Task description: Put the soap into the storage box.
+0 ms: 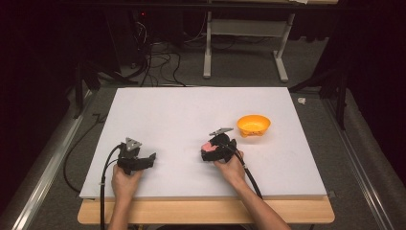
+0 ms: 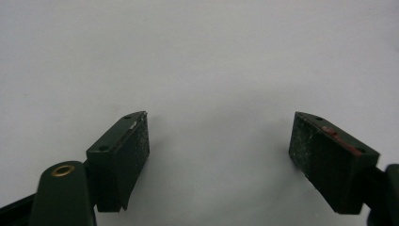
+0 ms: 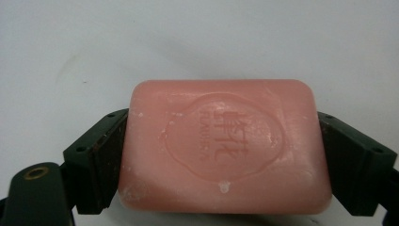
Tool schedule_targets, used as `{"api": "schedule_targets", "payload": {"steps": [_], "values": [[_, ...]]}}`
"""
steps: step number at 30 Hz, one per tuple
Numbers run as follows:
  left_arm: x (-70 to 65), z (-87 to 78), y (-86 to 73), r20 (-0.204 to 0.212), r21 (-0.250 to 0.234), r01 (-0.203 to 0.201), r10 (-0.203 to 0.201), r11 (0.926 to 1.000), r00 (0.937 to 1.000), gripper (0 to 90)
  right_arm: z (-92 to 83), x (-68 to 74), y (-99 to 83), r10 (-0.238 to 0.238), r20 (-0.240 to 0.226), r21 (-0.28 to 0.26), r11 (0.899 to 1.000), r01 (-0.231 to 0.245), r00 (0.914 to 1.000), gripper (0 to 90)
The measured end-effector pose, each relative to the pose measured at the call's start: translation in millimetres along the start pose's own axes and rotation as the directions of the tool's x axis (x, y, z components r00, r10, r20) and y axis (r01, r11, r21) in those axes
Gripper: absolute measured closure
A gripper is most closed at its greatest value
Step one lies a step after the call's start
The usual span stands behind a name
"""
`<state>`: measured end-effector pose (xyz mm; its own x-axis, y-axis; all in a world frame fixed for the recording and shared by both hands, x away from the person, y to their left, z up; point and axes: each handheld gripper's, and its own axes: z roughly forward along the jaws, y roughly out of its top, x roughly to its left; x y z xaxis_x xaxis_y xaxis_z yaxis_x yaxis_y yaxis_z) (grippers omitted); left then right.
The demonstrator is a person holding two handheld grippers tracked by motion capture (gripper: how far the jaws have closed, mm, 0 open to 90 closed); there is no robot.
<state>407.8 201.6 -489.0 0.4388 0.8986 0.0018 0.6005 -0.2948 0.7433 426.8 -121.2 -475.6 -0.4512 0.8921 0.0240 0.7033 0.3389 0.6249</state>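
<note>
A pink bar of soap (image 3: 221,141) with an embossed stamp on top lies on the white board, lengthwise between the jaws of my right gripper (image 3: 214,162). Both black pads (image 3: 110,160) touch the bar's short ends. From above, the soap (image 1: 207,145) peeks out pink at the front of the right gripper (image 1: 209,150), held by a hand right of the board's middle. My left gripper (image 1: 150,160) rests at the front left of the board. In the left gripper view its jaws stand wide apart (image 2: 219,150) over bare white surface, with nothing between them.
An orange bowl (image 1: 253,124) sits on the white board (image 1: 191,108), to the right of and behind the right gripper. The board lies on a wooden table (image 1: 206,213). Cables and a table's metal legs (image 1: 207,57) are on the floor beyond.
</note>
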Motion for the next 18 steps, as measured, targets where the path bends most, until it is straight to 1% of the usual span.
{"api": "schedule_targets", "payload": {"steps": [12, 18], "values": [[0.5, 0.1, 0.1, 0.004, 0.002, 0.003, -0.003, 1.0, 1.0, 21.1, -0.4, -0.4, 1.2, 0.001, -0.004, 0.008, 1.0, -0.001, 1.0, 13.7], [0.4, 0.2, 0.1, 0.003, 0.0, 0.003, -0.003, 1.0, 1.0, 21.1, -2.1, -1.0, 0.4, -0.003, -0.023, 0.01, 1.0, 0.003, 0.9997, 13.7]]}}
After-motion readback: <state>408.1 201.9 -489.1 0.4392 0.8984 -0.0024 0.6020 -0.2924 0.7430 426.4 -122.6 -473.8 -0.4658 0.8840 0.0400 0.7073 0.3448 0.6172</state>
